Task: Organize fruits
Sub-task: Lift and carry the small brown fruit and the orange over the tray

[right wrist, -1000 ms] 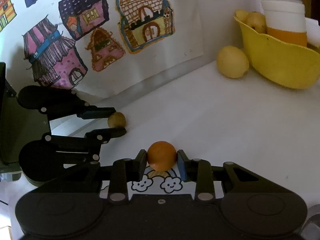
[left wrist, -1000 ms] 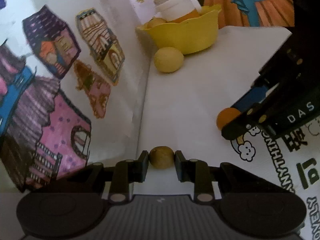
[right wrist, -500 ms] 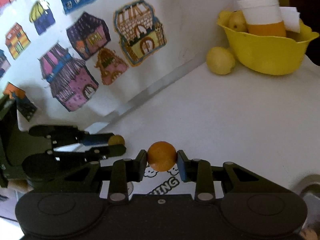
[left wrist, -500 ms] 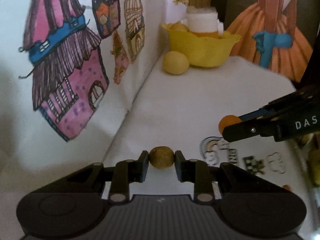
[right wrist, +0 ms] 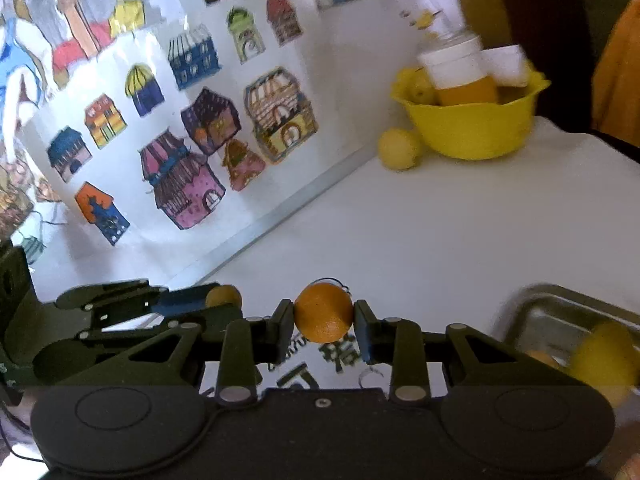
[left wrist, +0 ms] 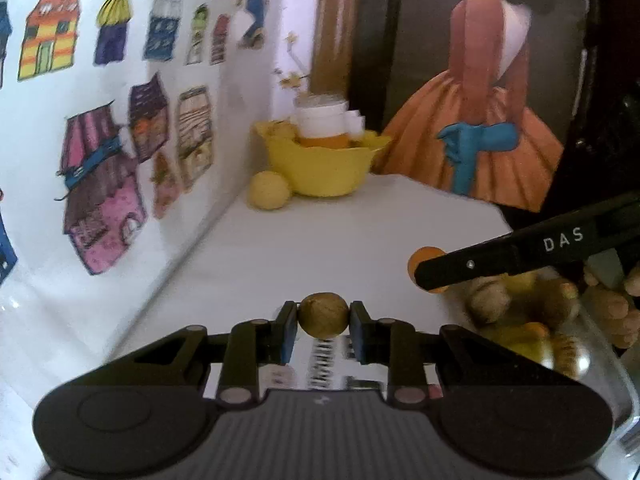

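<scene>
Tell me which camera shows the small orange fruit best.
The right wrist view: the small round orange fruit sits centred, whole, clamped in the right gripper. The left wrist view shows only an orange sliver behind that gripper's finger.

Both wrist views look forward and downward along their tongs, low above the white surface (left wrist: 320,240), sharing the far yellow bowl (left wrist: 320,168) (right wrist: 468,128).

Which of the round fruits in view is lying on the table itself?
The pale yellow fruit beside the yellow bowl; the orange and brownish fruit are each held in a gripper.
</scene>
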`<state>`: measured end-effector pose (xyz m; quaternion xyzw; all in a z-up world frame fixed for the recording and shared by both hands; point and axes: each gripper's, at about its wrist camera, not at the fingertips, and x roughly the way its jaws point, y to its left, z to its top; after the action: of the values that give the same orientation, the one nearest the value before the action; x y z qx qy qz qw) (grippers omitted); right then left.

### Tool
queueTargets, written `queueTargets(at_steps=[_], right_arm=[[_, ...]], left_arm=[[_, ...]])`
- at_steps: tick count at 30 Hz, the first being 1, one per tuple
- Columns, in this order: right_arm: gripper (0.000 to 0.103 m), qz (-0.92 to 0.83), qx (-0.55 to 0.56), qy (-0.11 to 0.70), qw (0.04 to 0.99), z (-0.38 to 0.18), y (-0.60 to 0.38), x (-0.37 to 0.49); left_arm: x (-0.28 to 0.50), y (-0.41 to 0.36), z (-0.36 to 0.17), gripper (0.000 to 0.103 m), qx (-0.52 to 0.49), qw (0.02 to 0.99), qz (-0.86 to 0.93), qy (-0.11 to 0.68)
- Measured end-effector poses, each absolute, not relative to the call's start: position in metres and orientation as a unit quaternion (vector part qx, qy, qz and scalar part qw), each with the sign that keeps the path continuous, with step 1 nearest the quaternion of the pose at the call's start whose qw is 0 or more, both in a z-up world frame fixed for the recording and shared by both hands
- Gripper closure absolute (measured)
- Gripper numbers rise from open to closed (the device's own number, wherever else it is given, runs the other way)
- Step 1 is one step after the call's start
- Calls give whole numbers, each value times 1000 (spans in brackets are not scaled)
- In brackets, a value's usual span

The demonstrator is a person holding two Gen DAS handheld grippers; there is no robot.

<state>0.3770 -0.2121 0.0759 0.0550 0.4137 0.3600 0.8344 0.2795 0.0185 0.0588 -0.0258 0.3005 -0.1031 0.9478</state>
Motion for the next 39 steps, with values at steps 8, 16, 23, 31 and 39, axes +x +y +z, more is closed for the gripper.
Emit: queueTargets(at_steps=[8,16,23,31,39], right_arm=[[69,330,66,384,860,100,-274,331],[69,284,79,379,877,99,-338,289],[69,255,93,376,886,86,-379,258],[69,235,78,368,897,66,-399,231],[69,228,82,376,894,49,-411,223]], left_arm=[[237,-30,72,73,-31,954,-153,257],[204,-75,64,73,-49,944,-209,252],[184,-108,52,73,-60,936,-238,253],[165,-145,35,73,-49,931,-252,259],[156,-159,14,73,-44,927,-248,278]])
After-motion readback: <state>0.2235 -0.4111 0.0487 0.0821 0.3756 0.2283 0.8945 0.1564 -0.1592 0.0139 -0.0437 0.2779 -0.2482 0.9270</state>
